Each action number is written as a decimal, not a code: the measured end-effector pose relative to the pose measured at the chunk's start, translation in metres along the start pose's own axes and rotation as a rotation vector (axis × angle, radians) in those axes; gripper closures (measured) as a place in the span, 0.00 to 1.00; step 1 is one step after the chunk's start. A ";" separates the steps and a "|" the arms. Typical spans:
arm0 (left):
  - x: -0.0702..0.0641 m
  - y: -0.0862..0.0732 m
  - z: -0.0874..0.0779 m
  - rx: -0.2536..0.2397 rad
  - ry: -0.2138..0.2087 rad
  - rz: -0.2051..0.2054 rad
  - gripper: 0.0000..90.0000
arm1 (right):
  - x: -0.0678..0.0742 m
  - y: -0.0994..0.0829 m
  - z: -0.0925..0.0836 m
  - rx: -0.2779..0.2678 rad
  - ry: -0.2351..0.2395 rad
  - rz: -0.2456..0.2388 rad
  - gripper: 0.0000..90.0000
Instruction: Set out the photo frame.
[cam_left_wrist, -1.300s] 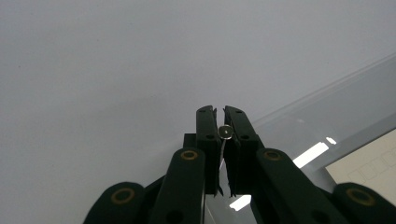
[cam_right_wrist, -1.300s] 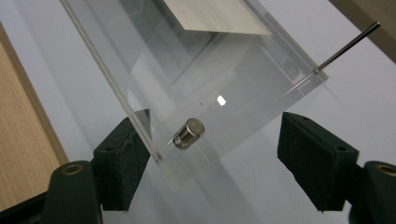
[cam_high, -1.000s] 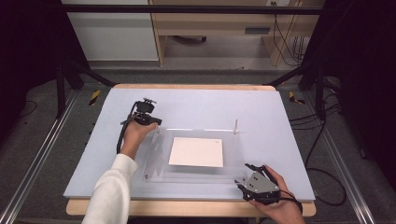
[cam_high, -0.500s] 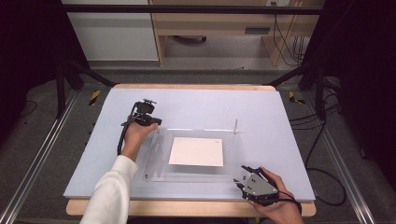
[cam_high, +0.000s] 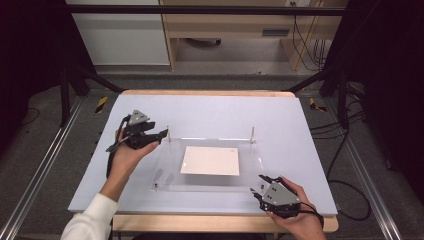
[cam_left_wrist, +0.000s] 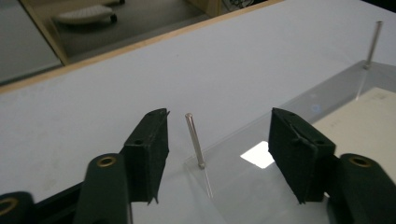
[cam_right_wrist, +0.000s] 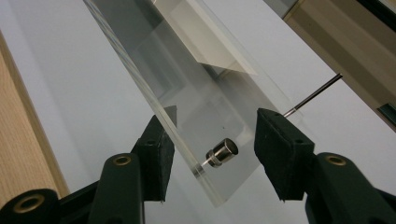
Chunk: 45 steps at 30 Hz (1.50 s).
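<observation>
A clear acrylic plate (cam_high: 210, 182) lies on the pale table mat (cam_high: 210, 107) with a white sheet (cam_high: 210, 160) under it. Thin metal pins stand upright at its back left corner (cam_high: 168, 134) and back right corner (cam_high: 252, 134). My left gripper (cam_high: 162, 134) is just left of the back left pin (cam_left_wrist: 194, 140), which stands between the jaws untouched; the jaws have just been opening. My right gripper (cam_high: 259, 184) is at the plate's front right corner. Its jaws (cam_right_wrist: 212, 119) have just been closing and straddle that corner and a small metal stud (cam_right_wrist: 223, 152) without pressing on the stud.
Another small stud (cam_high: 156, 186) sits at the plate's front left corner. The table's wooden front edge (cam_high: 200, 222) runs close under the right hand. Metal frame rails flank the table, yellow-handled tools (cam_high: 101, 103) lie on the floor, and a wooden desk stands behind.
The left gripper has opened and drawn back to the left and up from the back left corner, leaving the pin standing. The right gripper's jaws have narrowed around the front right corner.
</observation>
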<state>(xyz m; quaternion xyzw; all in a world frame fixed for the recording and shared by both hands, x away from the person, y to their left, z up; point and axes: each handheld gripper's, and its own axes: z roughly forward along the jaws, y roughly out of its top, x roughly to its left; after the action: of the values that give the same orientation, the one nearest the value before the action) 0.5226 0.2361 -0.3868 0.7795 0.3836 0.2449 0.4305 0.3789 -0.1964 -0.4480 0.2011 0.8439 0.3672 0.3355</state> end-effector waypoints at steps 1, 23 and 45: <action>0.000 -0.005 -0.007 -0.022 -0.009 0.008 0.38 | -0.001 0.001 -0.001 -0.003 0.001 0.011 0.55; 0.012 0.000 -0.069 -0.152 -0.071 0.037 0.14 | -0.045 0.042 -0.010 -0.018 0.046 0.170 0.61; 0.022 -0.006 -0.077 -0.132 -0.059 0.047 0.16 | -0.073 0.064 -0.008 0.004 0.079 0.210 0.63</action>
<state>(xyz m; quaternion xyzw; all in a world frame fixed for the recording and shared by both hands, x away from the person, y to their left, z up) 0.4787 0.2935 -0.3517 0.7651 0.3351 0.2567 0.4863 0.4292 -0.2012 -0.3649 0.2745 0.8314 0.4063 0.2614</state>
